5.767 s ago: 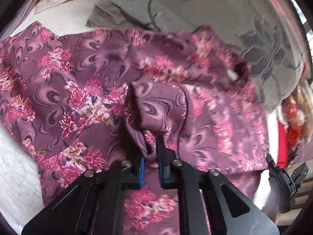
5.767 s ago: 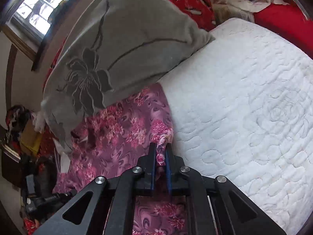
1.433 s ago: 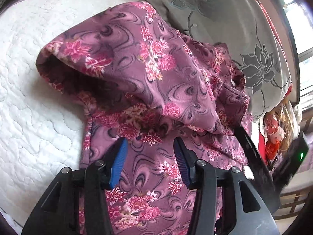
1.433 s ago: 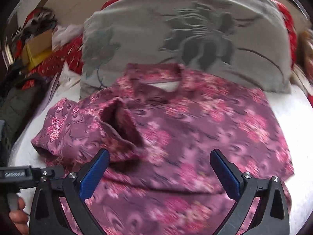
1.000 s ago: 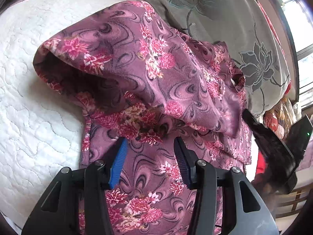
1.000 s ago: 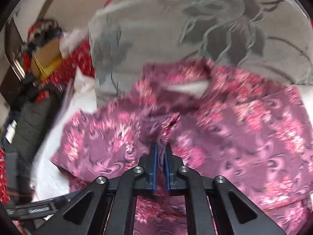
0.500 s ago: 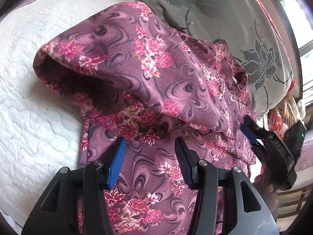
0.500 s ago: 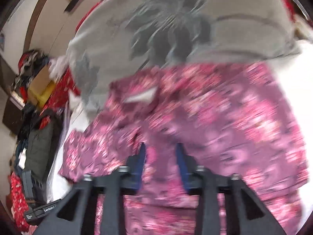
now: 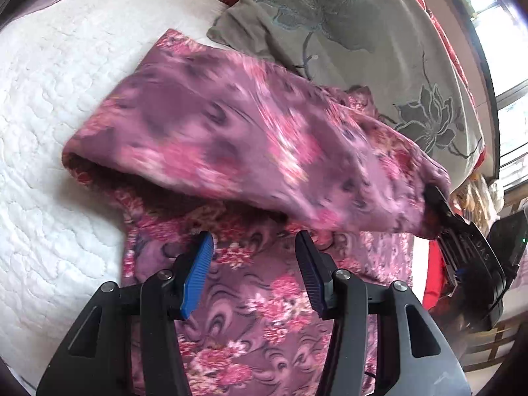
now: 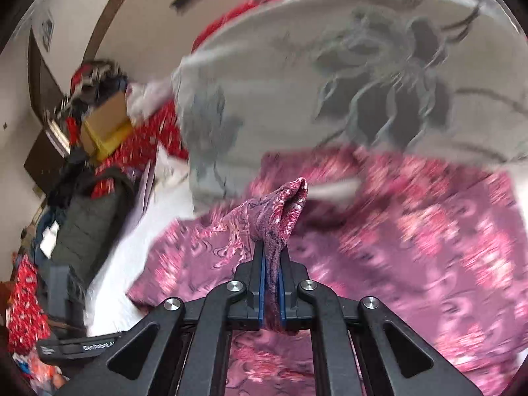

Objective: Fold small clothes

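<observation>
A purple top with pink flowers (image 9: 264, 300) lies on a white quilted bed (image 9: 49, 99). My left gripper (image 9: 254, 254) hovers open just above its lower part, with nothing between the blue pads. One sleeve (image 9: 237, 148) is lifted and stretched across the body of the top, blurred by motion. My right gripper (image 10: 272, 260) is shut on the sleeve's cuff (image 10: 280, 211), which bunches up above the pads. In the left wrist view the right gripper (image 9: 439, 204) shows at the far right, at the end of that sleeve. The top (image 10: 412, 247) spreads out below it.
A grey pillow with a dark flower print (image 9: 363, 39) leans at the head of the bed, touching the top's collar side (image 10: 379, 76). Red patterned bedding (image 10: 145, 142), a cardboard box (image 10: 105, 122) and a dark jacket (image 10: 89, 221) lie to the left.
My right gripper opened briefly, then shut on the sleeve cuff and has lifted it, pulling the sleeve taut across the top. The left gripper has stayed open in place.
</observation>
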The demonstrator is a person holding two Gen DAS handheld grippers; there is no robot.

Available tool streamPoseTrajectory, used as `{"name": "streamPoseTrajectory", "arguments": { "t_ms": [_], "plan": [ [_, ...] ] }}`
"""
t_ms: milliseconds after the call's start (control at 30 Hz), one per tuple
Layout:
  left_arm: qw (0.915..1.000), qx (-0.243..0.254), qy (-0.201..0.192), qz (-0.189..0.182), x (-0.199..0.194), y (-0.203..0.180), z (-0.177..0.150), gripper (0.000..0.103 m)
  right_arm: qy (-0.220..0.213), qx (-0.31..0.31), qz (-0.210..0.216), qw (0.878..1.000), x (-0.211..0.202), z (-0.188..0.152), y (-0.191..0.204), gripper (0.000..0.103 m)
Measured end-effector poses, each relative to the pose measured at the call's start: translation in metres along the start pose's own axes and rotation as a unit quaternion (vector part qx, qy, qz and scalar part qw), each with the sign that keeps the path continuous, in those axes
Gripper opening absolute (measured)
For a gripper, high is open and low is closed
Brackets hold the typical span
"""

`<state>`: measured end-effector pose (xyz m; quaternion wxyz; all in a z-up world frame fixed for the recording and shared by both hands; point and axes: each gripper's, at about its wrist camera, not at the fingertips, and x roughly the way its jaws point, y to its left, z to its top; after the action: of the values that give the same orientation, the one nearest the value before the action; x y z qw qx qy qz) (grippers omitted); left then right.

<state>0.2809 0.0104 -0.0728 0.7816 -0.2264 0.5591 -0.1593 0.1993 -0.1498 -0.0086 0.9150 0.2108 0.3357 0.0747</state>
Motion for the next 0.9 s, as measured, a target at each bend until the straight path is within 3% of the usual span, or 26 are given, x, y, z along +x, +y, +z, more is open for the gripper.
{"name": "streamPoseTrajectory", "arguments": {
  "t_ms": [200, 400, 500, 600, 667, 700, 733, 833, 900],
  "plan": [
    [0.9999, -0.004, 0.013, -0.007, 0.007, -0.004, -0.005, 0.050, -0.028, 0.034, -0.048, 0.998, -0.037, 0.013, -0.051, 0.005],
    [0.9994, -0.014, 0.014, -0.027, 0.001, -0.004, -0.007, 0.050, -0.013, 0.080, -0.090, 0.993, -0.040, -0.001, -0.101, 0.005],
    [0.9988, -0.021, 0.007, -0.044, -0.004, -0.003, -0.003, 0.050, 0.000, 0.120, -0.097, 0.988, -0.035, -0.010, -0.125, 0.005],
    [0.9994, -0.025, 0.001, -0.023, -0.008, 0.006, 0.004, 0.050, 0.002, 0.145, -0.090, 0.985, -0.034, -0.014, -0.136, 0.005],
    [0.9992, -0.036, 0.000, -0.019, -0.004, 0.008, 0.009, 0.040, -0.019, 0.152, -0.067, 0.986, -0.042, -0.010, -0.134, 0.005],
    [0.9988, -0.046, 0.005, -0.018, -0.001, 0.011, 0.011, 0.031, -0.034, 0.154, -0.056, 0.986, -0.049, -0.007, -0.134, 0.005],
    [0.9985, -0.050, 0.010, -0.018, 0.001, 0.015, 0.011, 0.014, -0.042, 0.154, -0.054, 0.986, -0.053, -0.006, -0.134, 0.005],
    [0.9963, -0.076, 0.035, -0.021, 0.011, 0.027, 0.008, 0.010, -0.036, 0.156, -0.073, 0.984, -0.054, -0.005, -0.142, 0.005],
    [0.9964, -0.074, 0.040, -0.014, 0.014, 0.030, 0.005, 0.008, 0.012, 0.163, -0.103, 0.981, -0.039, -0.012, -0.155, 0.005]
  ]
}}
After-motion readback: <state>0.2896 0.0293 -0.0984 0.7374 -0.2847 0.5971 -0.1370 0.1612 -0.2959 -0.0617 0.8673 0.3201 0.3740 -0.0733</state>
